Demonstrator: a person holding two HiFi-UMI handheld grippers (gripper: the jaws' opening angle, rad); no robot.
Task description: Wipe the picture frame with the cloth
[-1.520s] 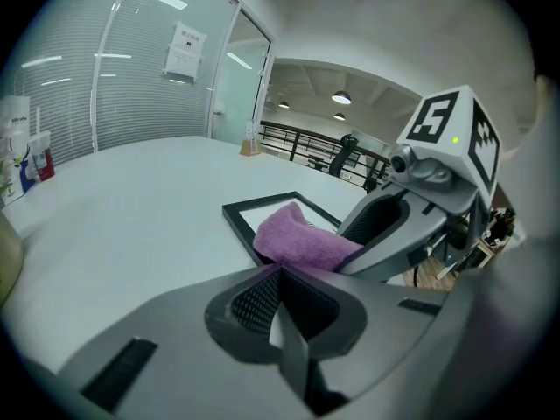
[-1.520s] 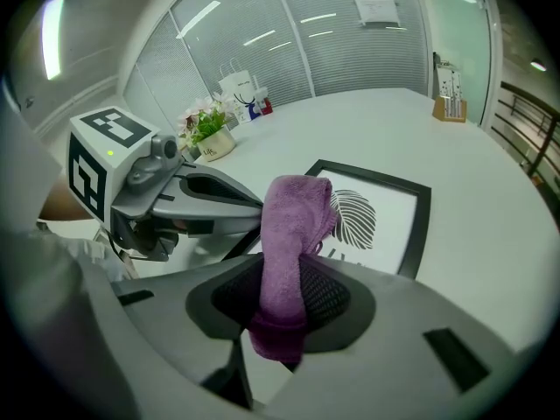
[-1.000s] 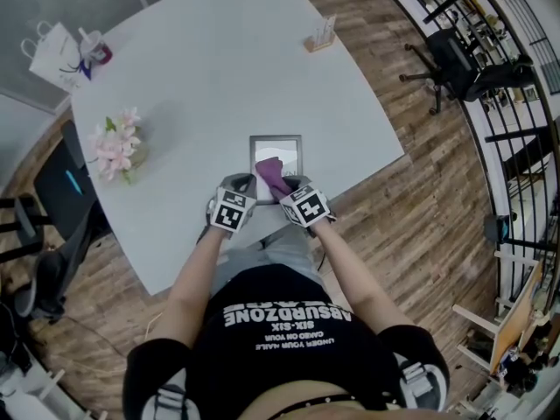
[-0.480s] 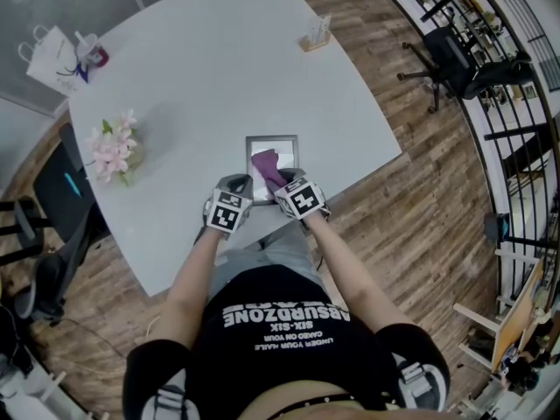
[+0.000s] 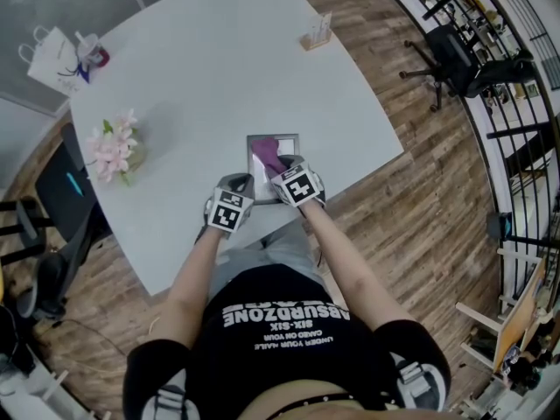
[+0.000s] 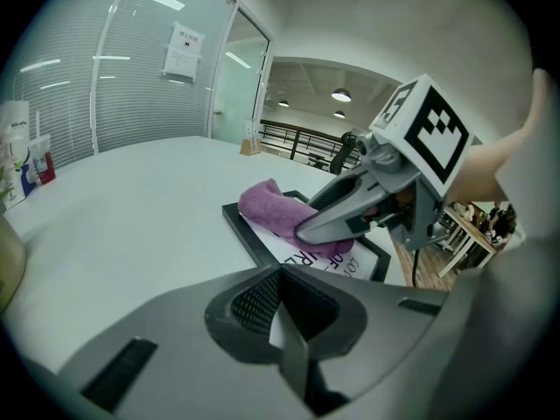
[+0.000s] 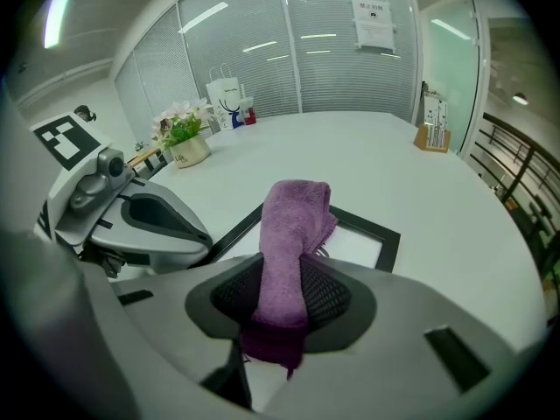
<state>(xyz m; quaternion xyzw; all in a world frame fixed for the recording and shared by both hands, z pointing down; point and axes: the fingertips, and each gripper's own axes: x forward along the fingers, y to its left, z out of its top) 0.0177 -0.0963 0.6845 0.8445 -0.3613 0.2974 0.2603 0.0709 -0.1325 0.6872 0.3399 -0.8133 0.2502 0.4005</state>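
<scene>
A black picture frame with a white printed sheet lies flat near the table's front edge. A purple cloth rests on its glass, and my right gripper is shut on the cloth's near end, holding it over the frame's near part. In the right gripper view the cloth runs out from between the jaws onto the frame. My left gripper sits with jaws shut at the frame's near left corner; whether it touches the frame is unclear. The cloth and right gripper show in the left gripper view.
On the white table a pot of pink flowers stands at the left, a paper bag at the far left corner, and a wooden card holder at the far right. An office chair stands on the wooden floor.
My right gripper has pushed the cloth forward across the frame, away from the person. The left gripper has stayed where it was.
</scene>
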